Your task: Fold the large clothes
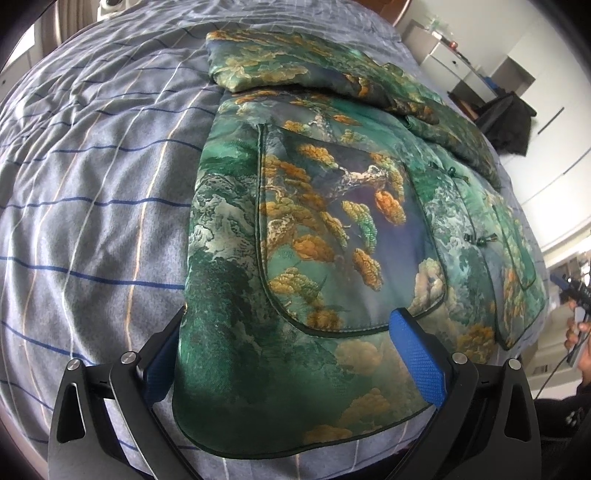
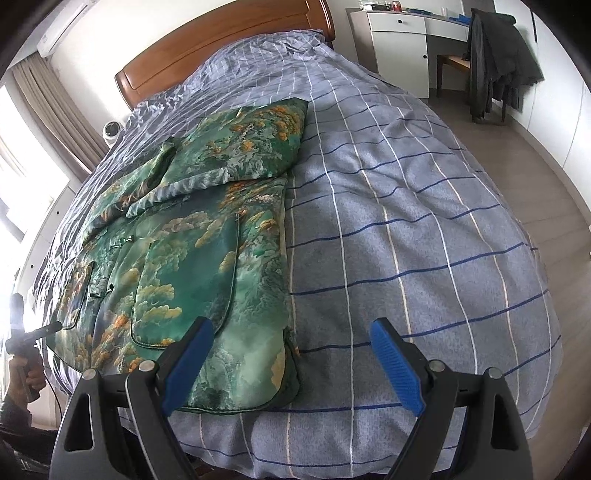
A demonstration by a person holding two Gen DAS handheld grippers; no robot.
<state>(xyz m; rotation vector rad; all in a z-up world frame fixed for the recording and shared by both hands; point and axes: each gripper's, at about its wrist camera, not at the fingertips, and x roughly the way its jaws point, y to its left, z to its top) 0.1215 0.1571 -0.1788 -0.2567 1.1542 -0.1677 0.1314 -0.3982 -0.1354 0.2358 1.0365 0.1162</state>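
Note:
A green brocade jacket with orange and gold cloud patterns lies flat on the bed, sleeves folded across its chest. It also shows in the right wrist view. My left gripper is open, its blue-padded fingers astride the jacket's bottom left hem corner. My right gripper is open, its left finger over the bottom right hem corner, its right finger over bare bedcover. Neither gripper holds the fabric.
The bed has a grey-blue checked cover and a wooden headboard. A white desk and a chair with dark clothes stand beside it. The other gripper and hand show at each view's edge.

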